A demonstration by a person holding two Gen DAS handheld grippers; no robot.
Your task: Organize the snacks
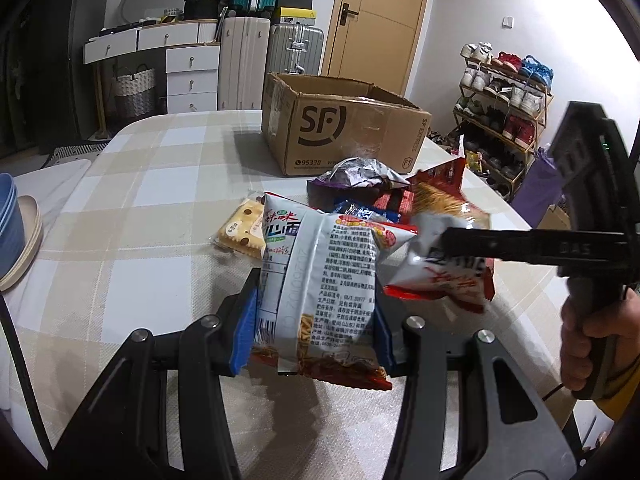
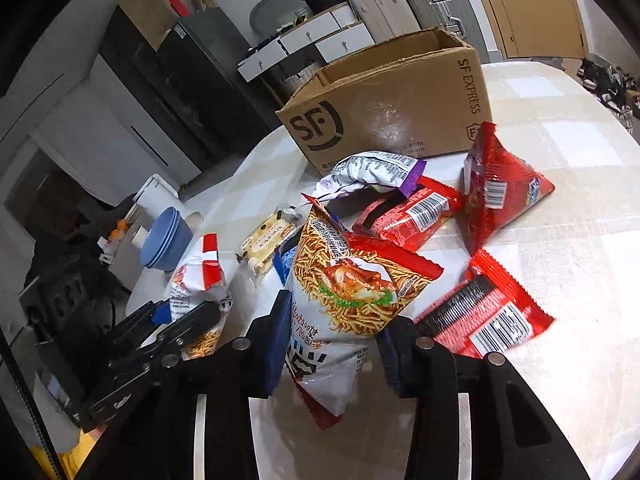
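My left gripper (image 1: 316, 320) is shut on a white noodle-snack bag (image 1: 320, 272), its blue pads pressing both sides and the bag standing upright off the table. My right gripper (image 2: 332, 344) is shut on a second noodle-snack bag (image 2: 348, 292) with a roast chicken picture, held tilted above the tablecloth. In the left wrist view the right gripper (image 1: 448, 248) reaches in from the right with its bag (image 1: 440, 276). In the right wrist view the left gripper (image 2: 184, 312) shows at the left with its bag (image 2: 196, 276). An open SF cardboard box (image 1: 344, 128) (image 2: 392, 96) stands behind the snack pile.
A purple-and-silver bag (image 2: 372, 172), three red packets (image 2: 412, 212) (image 2: 500, 188) (image 2: 488, 316) and a biscuit packet (image 1: 240, 232) lie on the checked tablecloth (image 1: 160, 200). Stacked blue bowls (image 1: 10, 224) sit at the left table edge. A hand (image 1: 580, 340) holds the right gripper.
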